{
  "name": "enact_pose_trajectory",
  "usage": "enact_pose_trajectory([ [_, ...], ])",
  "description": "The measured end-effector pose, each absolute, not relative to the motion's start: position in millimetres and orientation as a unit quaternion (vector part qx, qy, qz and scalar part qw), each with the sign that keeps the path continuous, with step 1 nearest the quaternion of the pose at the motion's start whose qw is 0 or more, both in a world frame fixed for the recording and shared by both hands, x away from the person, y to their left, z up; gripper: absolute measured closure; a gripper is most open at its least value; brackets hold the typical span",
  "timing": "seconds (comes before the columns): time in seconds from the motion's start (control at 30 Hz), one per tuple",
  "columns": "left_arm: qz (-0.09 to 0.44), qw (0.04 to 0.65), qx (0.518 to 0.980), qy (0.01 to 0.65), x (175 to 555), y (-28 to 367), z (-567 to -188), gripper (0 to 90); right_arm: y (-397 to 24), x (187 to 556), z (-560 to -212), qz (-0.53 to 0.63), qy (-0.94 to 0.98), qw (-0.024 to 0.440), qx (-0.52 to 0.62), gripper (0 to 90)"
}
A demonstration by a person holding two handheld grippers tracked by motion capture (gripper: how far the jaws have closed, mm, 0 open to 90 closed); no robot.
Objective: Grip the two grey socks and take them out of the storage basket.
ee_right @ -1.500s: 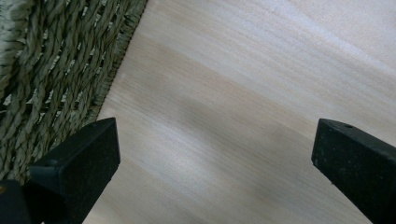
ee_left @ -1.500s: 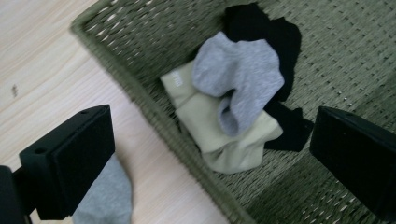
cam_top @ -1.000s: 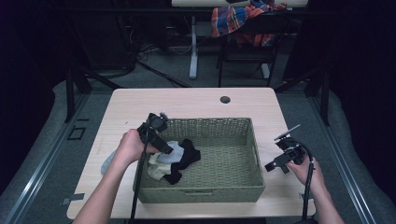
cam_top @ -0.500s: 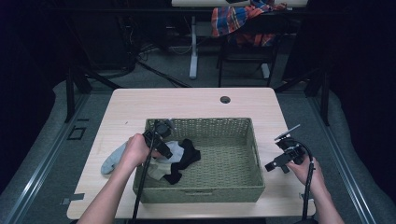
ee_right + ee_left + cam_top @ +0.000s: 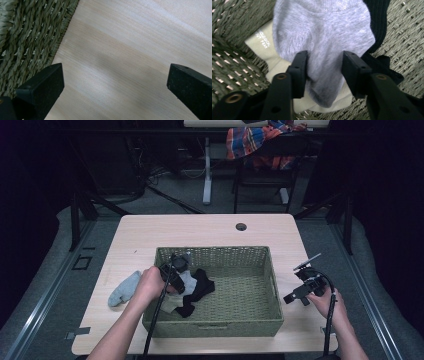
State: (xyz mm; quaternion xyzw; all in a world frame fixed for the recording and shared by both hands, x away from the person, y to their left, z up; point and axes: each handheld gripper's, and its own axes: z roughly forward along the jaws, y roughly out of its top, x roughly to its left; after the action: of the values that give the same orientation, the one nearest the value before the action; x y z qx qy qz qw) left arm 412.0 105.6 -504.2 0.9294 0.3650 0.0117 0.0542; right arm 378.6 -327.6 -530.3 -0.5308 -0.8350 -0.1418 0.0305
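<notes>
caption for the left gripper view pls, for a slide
Left tongs closing around a grey sock atop a beige sock and black sock in a woven basket.

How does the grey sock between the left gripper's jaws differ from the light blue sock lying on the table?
The grey sock lies inside the wicker basket, piled on a black sock and a cream one; the light blue sock lies alone on the table, outside the basket. The left gripper has just been closing around the grey sock; nothing grips the blue one. Both are short and pale.
</notes>
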Motion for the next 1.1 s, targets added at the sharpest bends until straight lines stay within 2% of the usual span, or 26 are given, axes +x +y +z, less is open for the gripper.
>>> enact_pose_trajectory([
  [0.07,0.012,0.050,0.933,0.356,411,104,-504,63.1,-328,379,-530,-0.142,-0.835,0.030,-0.531,0.8],
  [0.13,0.011,0.054,0.935,0.351,410,104,-503,73.0,-328,379,-530,-0.141,-0.836,0.030,-0.530,0.8],
  [0.23,0.010,0.059,0.936,0.347,408,103,-500,79.5,-328,379,-530,-0.142,-0.835,0.030,-0.531,0.8],
  [1.1,0.028,0.132,0.932,0.336,400,114,-446,80.7,-329,380,-530,-0.140,-0.835,0.029,-0.531,0.8],
])
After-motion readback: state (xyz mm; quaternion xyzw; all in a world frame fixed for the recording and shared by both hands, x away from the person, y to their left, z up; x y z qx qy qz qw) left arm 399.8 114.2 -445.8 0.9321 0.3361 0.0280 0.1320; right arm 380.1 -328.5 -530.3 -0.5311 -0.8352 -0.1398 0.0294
